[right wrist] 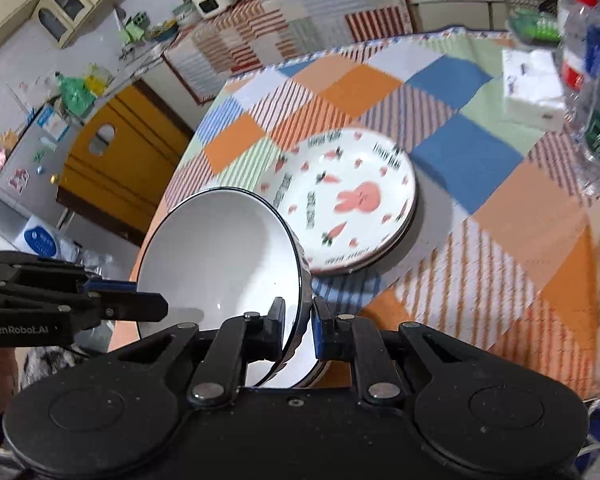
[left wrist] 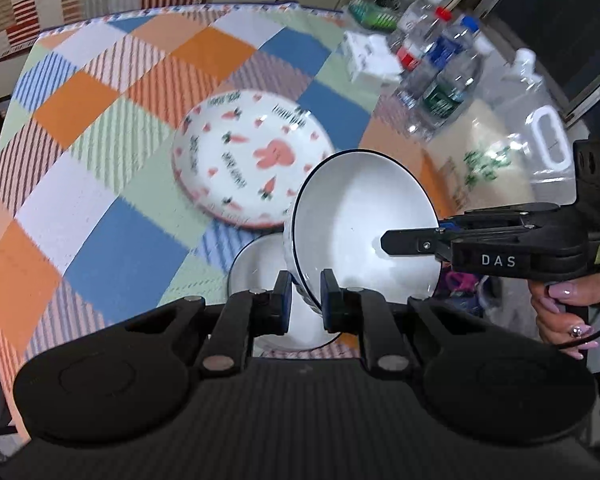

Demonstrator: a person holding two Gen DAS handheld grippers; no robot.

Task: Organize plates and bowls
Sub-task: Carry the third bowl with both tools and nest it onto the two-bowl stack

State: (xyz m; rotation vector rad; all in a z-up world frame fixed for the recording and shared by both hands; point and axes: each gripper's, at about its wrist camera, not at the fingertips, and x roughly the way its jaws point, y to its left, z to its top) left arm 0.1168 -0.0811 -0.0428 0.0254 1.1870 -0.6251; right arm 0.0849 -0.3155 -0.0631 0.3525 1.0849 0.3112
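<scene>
White bowl (left wrist: 360, 216) pinched by both hand-held grippers, left (left wrist: 306, 300) and "DAS"-marked right (right wrist: 298, 330).

Left gripper (left wrist: 305, 298), bottom centre of its own view, jaws clamped on a bowl (left wrist: 364, 216) rim. Right gripper (right wrist: 298, 330), bottom centre of its view, clamped on the same rim opposite. A hand (left wrist: 568, 312), lower right, grasps the right gripper's handle.
</scene>
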